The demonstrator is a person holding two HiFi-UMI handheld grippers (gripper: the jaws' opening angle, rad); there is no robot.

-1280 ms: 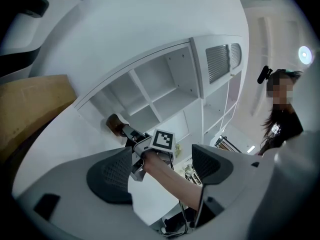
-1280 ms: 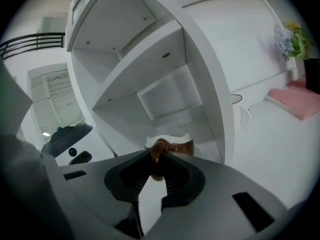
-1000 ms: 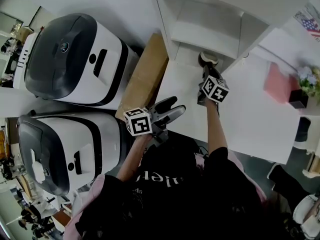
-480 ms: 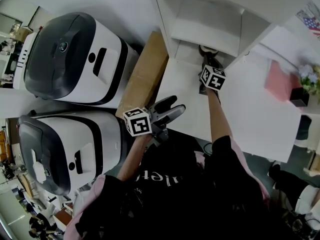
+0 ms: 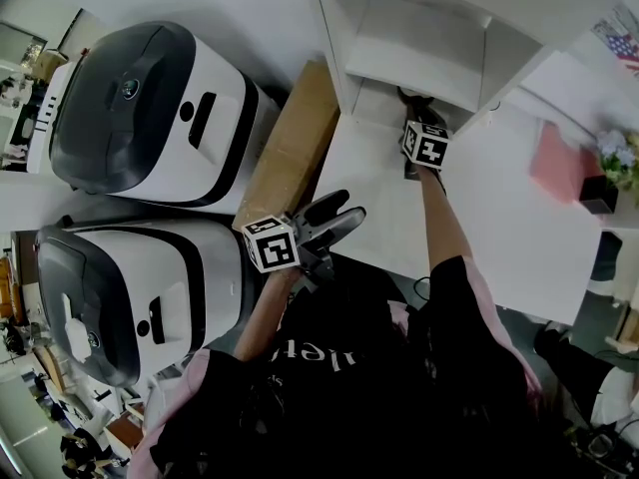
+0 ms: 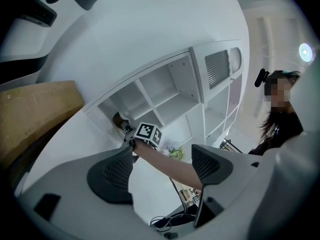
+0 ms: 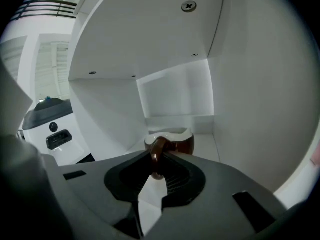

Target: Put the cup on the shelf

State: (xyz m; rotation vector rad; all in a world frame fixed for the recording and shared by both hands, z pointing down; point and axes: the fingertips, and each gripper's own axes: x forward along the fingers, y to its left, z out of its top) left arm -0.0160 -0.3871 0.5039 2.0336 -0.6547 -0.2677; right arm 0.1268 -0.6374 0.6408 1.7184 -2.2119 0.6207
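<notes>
Cup (image 5: 413, 99) sits inside the white shelf's (image 5: 419, 43) lowest compartment in the head view, right gripper (image 5: 416, 116) on it, left gripper (image 5: 336, 218) back at the table (image 5: 489, 218) edge; left gripper view, jaws gaping, empty; right gripper view, jaws pinched on the brown handle (image 7: 156, 154)

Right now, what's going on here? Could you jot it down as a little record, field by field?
Right gripper: shut on the cup's handle, reaching into the shelf
Cup: brown, white inside, upright in the lowest compartment
Shelf: white, with open compartments
Left gripper: jaws apart, nothing between them, held back from the shelf
Task status: cup is inside the shelf, not yet released
</notes>
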